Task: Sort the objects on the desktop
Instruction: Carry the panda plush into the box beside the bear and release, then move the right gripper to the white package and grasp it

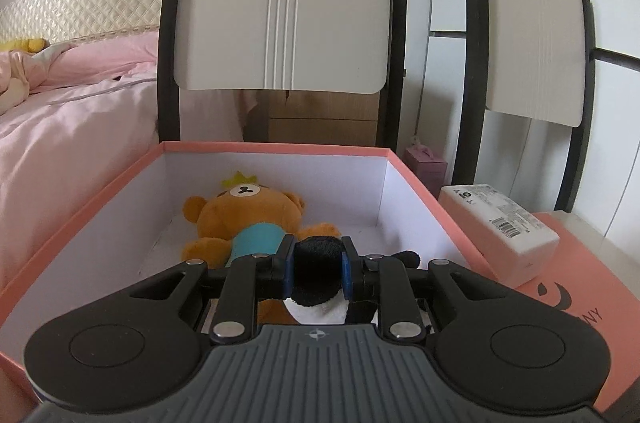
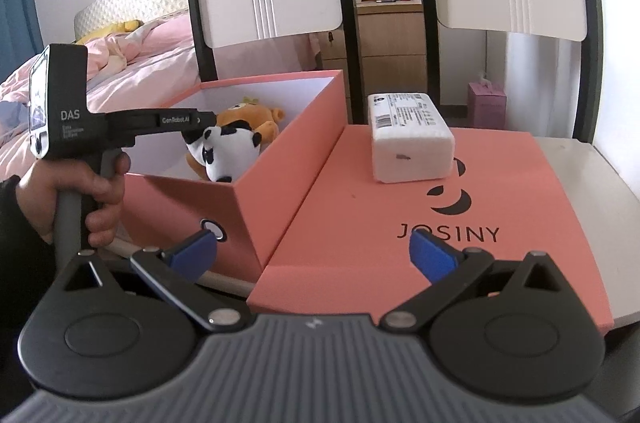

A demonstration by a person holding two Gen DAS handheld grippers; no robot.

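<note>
One toy, the brown bear, already lies in the pink box beyond your left gripper, whose fingers pinch the panda over it, while the white packet waits ahead of your right gripper, its fingers spread wide and empty.

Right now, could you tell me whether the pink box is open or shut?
Open: the pink box has no lid on, and the brown bear lies inside; its lid lies flat beside it.

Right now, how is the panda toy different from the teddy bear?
The panda toy is black and white; the teddy bear is orange-brown with a blue top and a small yellow crown. The panda toy is pinched by the left gripper and hangs over the pink box; the teddy bear lies on the box floor, with nothing gripping it. The panda toy looks smaller than the teddy bear. Both are soft plush animals.
</note>
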